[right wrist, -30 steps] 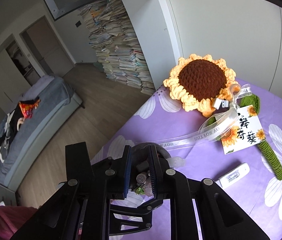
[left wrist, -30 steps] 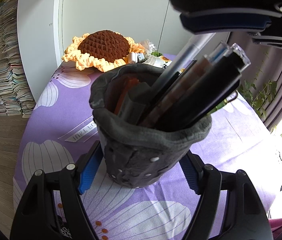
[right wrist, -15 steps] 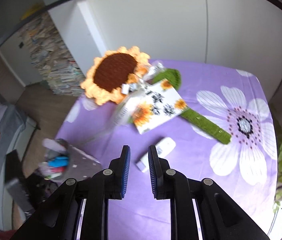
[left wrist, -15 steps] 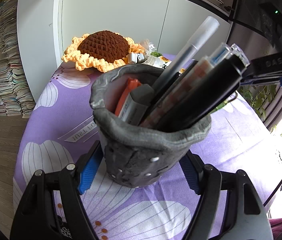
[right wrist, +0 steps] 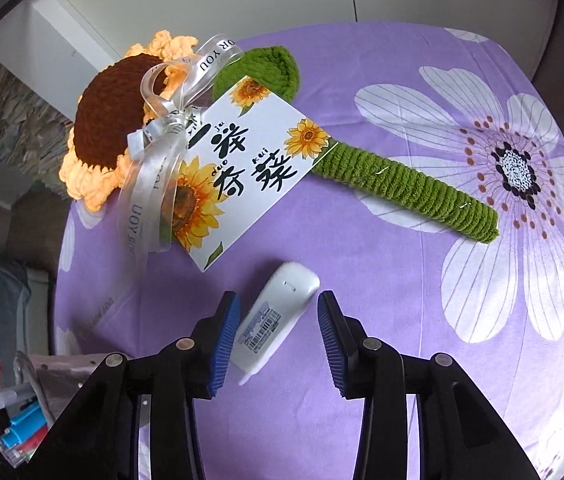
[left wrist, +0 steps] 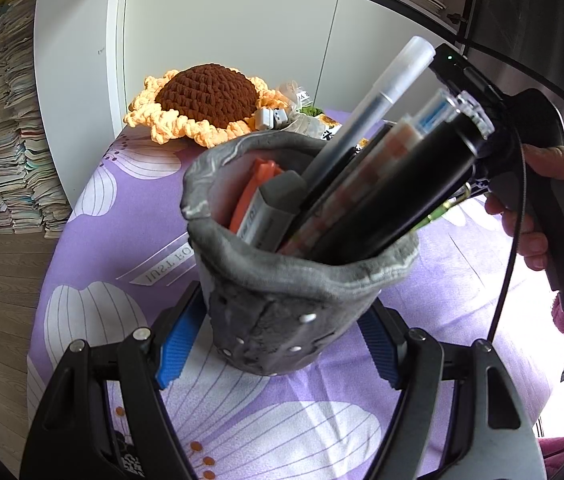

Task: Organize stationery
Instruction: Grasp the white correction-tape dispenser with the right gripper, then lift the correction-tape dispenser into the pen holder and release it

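Blue ribbed pads line the right gripper (right wrist: 277, 336), whose fingers stand wide apart over the white correction-tape dispenser (right wrist: 275, 322) lying flat on the purple tablecloth (right wrist: 382, 280). The dispenser sits between the pads, closer to the left-hand one; whether that pad touches it cannot be told. Its long axis runs diagonally, rounded end away from the gripper, so the fingers would probably need some rotation to close across its narrow width. Nothing is gripped. Beyond it lie a printed card (right wrist: 241, 168) and a crocheted sunflower (right wrist: 109, 124). The left gripper (left wrist: 277, 344) brackets the base of the grey felt pen holder (left wrist: 294, 304); contact looks likely but unconfirmed. The right gripper is nearer the dispenser.
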